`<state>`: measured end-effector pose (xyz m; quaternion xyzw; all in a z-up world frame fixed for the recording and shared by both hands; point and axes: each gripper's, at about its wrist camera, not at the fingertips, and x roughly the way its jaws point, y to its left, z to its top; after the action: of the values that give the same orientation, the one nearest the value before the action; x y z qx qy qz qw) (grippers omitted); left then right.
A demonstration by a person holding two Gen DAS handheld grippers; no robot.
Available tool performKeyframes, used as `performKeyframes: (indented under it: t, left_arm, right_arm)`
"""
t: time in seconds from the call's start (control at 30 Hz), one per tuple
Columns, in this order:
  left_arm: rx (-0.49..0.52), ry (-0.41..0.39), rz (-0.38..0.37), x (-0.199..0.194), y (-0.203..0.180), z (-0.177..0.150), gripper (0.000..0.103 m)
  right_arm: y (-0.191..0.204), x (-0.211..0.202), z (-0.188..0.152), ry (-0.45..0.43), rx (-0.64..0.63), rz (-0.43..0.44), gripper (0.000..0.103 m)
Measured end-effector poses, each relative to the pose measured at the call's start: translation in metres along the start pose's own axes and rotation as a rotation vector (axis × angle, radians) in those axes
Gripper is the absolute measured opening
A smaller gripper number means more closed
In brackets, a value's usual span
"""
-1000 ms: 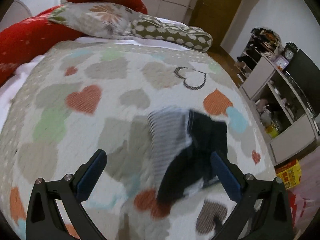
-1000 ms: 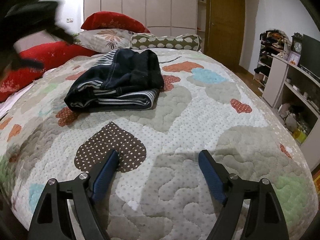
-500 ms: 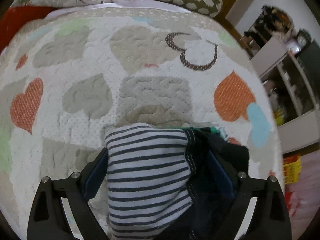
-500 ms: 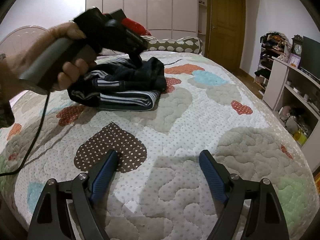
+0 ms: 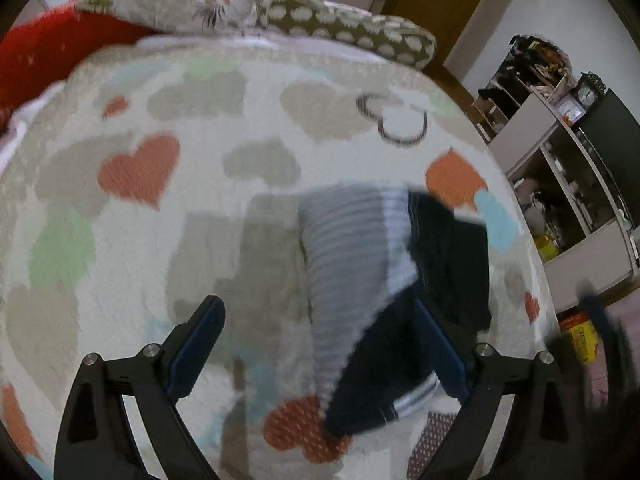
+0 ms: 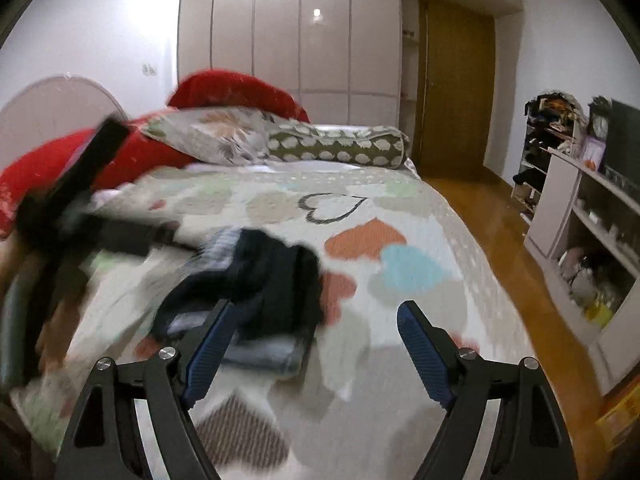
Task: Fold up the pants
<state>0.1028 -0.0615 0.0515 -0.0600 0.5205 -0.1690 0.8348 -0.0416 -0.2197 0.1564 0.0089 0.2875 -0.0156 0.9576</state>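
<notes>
Left gripper (image 5: 318, 344), jaws wide and empty, hangs nearest the pants (image 5: 384, 300), whose long axis runs near-to-far under its right jaw.

Motion blur smears the folded pants (image 6: 248, 280) and a hand (image 6: 44, 288) gripping the left gripper's handle, cut off at frame edge.

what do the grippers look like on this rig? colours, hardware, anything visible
The left gripper and the right gripper look alike: matte black angular frames with triangular cutouts, two silver round screw heads on each side, and jaws faced with blue ribbed pads. In the right wrist view the left gripper's body shows as a blurred black housing on a grey handle. No markings, cable or sleeve can be made out.
</notes>
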Motion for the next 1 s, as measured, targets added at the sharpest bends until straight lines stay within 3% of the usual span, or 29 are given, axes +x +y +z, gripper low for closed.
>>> performKeyframes:
  t: [0.1, 0.27, 0.4, 0.53, 0.73, 0.87, 1.0]
  left_arm:
    - [0.005, 0.022, -0.018, 0.007, -0.005, -0.017, 0.094]
    - [0.041, 0.045, 0.011, 0.023, -0.015, -0.026, 0.094]
    - [0.008, -0.012, -0.093, -0.003, -0.013, -0.010, 0.094]
    - [0.013, -0.061, -0.025, -0.002, -0.019, 0.024, 0.094]
    - [-0.051, 0.095, 0.021, 0.066, -0.010, 0.054, 0.094]
    - [-0.054, 0.078, 0.003, 0.066, -0.011, 0.053, 0.095]
    - [-0.079, 0.035, -0.040, 0.033, -0.005, 0.040, 0.095]
  right_arm:
    - [-0.001, 0.062, 0.020, 0.120, 0.001, -0.038, 0.086]
    - [-0.016, 0.124, 0.002, 0.273, 0.091, -0.095, 0.086]
    - [-0.033, 0.118, -0.001, 0.263, 0.170, -0.048, 0.086]
    - [-0.035, 0.113, -0.005, 0.259, 0.157, -0.053, 0.086]
    - [-0.039, 0.119, -0.017, 0.266, 0.200, -0.032, 0.089]
    - [-0.042, 0.124, -0.021, 0.267, 0.224, -0.023, 0.093]
    - [-0.044, 0.125, -0.022, 0.266, 0.233, -0.011, 0.094]
